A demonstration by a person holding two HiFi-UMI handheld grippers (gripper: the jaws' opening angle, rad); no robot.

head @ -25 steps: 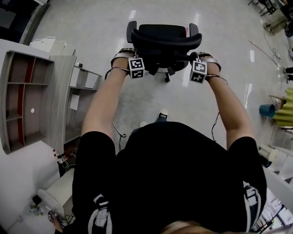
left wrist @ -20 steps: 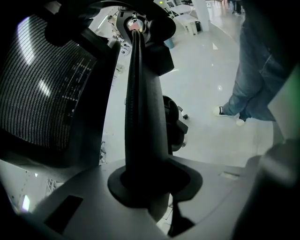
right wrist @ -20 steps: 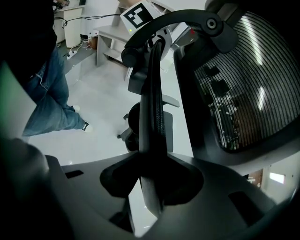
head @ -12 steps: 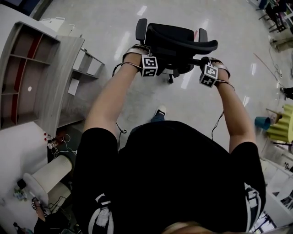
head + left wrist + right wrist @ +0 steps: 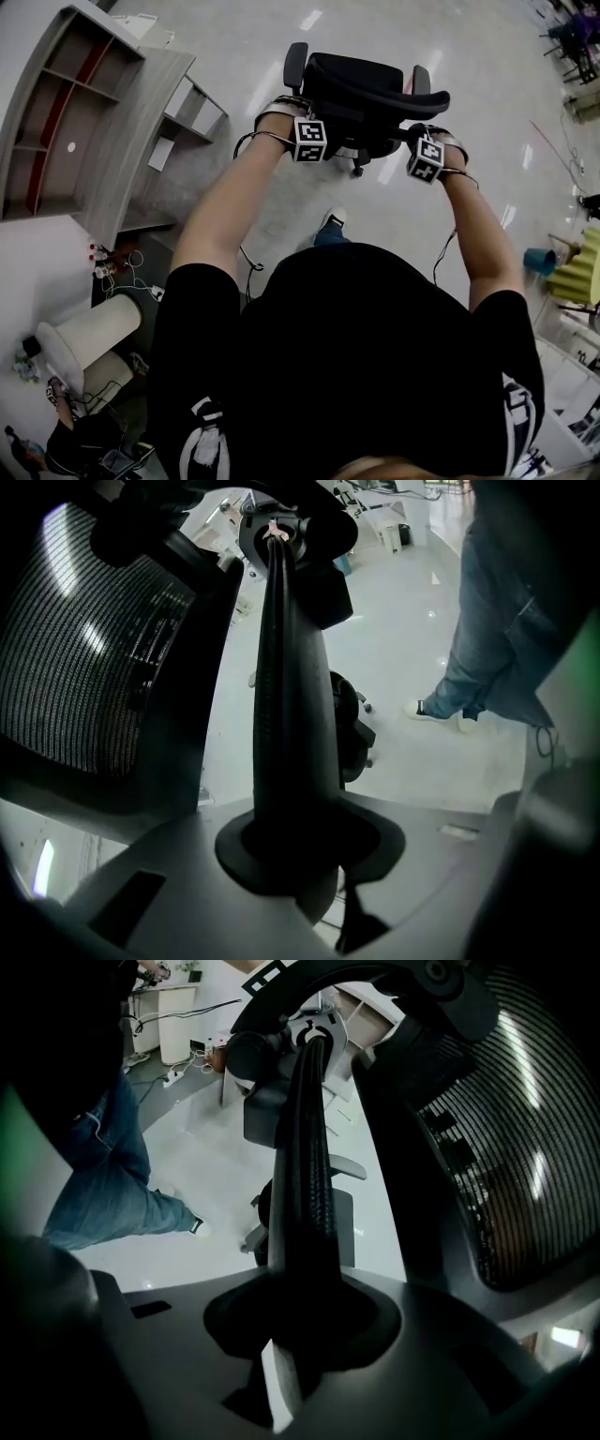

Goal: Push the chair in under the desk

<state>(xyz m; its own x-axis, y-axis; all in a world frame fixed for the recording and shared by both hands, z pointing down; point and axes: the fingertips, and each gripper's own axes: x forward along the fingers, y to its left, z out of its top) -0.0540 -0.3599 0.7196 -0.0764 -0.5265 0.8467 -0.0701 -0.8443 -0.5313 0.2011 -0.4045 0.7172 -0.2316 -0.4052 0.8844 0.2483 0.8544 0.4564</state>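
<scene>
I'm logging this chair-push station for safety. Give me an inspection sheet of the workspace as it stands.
Surface: glossy pale floor.
Job's things: black mesh chair on open floor, apart from the grey desk at left.
Clutter: white cylinder beside the desk.
Grippers: left hand-held gripper and right hand-held gripper each shut on a bar of the chair.
Cables: power strip with cords on the floor by the desk.
Surroundings: blue bucket at right.
</scene>
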